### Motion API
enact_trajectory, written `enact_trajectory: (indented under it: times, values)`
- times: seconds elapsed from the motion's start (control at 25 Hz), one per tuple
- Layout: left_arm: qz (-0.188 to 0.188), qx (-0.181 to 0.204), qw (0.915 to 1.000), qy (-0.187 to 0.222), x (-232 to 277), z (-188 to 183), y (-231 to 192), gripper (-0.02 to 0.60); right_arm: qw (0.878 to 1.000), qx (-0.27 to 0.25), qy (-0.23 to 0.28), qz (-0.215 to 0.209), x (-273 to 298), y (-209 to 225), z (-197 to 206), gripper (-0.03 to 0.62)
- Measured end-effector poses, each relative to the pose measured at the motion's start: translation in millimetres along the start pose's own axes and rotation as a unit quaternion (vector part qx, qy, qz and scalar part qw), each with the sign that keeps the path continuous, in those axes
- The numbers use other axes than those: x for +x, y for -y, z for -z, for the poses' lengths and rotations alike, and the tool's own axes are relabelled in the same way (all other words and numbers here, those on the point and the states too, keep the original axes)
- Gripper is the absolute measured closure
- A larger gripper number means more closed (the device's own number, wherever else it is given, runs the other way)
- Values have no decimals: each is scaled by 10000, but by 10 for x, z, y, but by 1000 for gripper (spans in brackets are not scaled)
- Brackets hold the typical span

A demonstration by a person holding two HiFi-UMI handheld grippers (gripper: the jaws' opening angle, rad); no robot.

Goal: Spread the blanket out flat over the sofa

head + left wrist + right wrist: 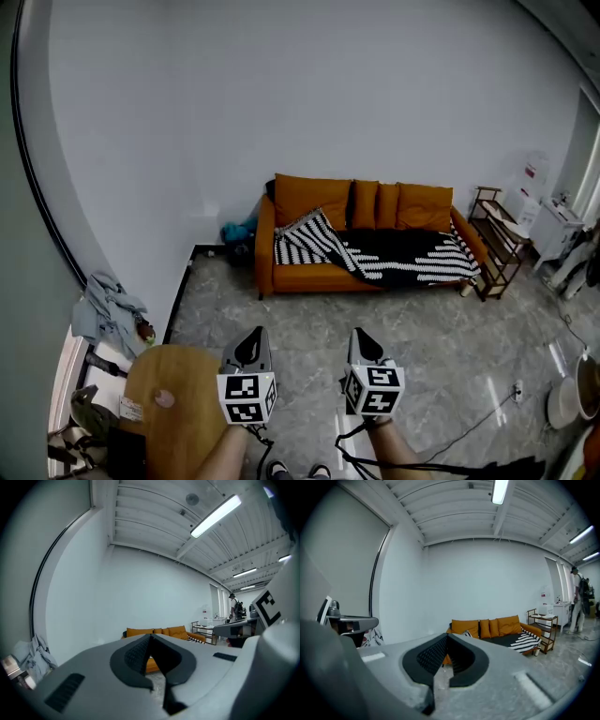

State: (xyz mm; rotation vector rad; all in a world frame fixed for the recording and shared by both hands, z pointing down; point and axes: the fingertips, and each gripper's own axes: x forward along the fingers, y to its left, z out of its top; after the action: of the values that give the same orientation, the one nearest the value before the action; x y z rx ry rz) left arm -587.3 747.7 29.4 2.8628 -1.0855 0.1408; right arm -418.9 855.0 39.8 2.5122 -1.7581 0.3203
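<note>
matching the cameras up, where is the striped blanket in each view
Head view: blanket at centre, across the sofa seat.
Left gripper view: blanket a striped sliver right of centre.
Right gripper view: blanket lower right of centre.
Shared landmark: the orange sofa under it.

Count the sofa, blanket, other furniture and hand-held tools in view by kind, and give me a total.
Sofa: 1
Blanket: 1
Wooden rack: 1
Round wooden table: 1
Tools: 2, the left tool and the right tool
Total: 6
</note>
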Motion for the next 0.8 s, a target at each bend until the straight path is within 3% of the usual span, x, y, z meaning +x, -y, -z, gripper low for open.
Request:
enact_trajectory:
  times: [0.44,0.8]
  values:
    - [232,103,9996,-152,104,161,-283,592,9987,165,-170,456,136,2,174,589]
    - [387,136,9988,-250,634,171,-300,592,9968,300,-339,664,538,305,228,589]
